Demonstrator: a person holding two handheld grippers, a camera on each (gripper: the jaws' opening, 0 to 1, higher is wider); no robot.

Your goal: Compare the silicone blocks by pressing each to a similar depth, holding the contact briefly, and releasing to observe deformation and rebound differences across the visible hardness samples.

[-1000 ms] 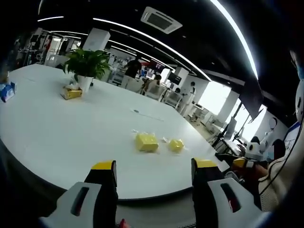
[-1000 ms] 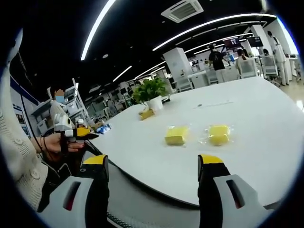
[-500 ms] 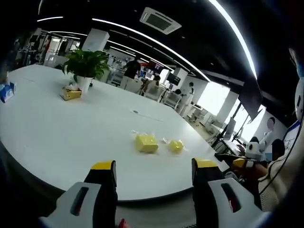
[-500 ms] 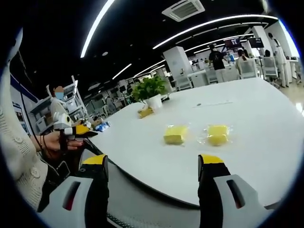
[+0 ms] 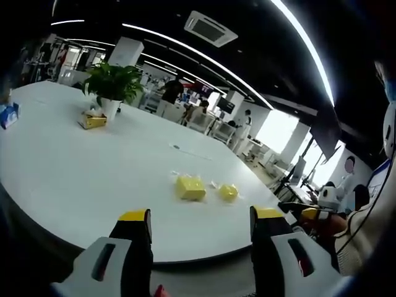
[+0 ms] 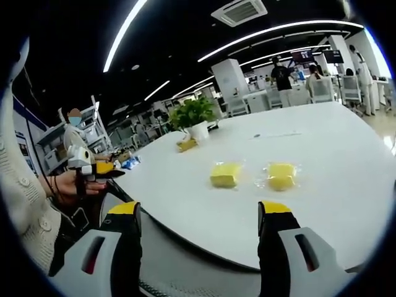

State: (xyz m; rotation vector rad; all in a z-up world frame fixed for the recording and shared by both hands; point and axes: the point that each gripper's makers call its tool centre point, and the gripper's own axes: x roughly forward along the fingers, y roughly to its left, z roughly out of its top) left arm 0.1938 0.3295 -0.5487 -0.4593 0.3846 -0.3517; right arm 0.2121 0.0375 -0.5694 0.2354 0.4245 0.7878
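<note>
Two yellow silicone blocks lie side by side on a big white table point(image 5: 74, 167). In the left gripper view the larger block point(image 5: 190, 187) is left of the smaller block point(image 5: 228, 192). In the right gripper view the same two sit as one block point(image 6: 224, 174) on the left and another block point(image 6: 281, 176) on the right. My left gripper point(image 5: 199, 224) is open, short of the table's near edge, with nothing between its jaws. My right gripper point(image 6: 199, 218) is also open and held off the table's edge. The other gripper point(image 6: 93, 169) comes into the right gripper view in a hand.
A potted plant point(image 5: 113, 85) stands at the far side beside a small yellow box point(image 5: 93, 120). A blue packet point(image 5: 7, 115) lies at the far left. A thin strip point(image 5: 192, 150) lies mid-table. Desks, chairs and people fill the room behind.
Both views have drifted slightly; the blocks sit a touch lower and nearer the middle of each picture. Both grippers stay open and nothing on the table has moved.
</note>
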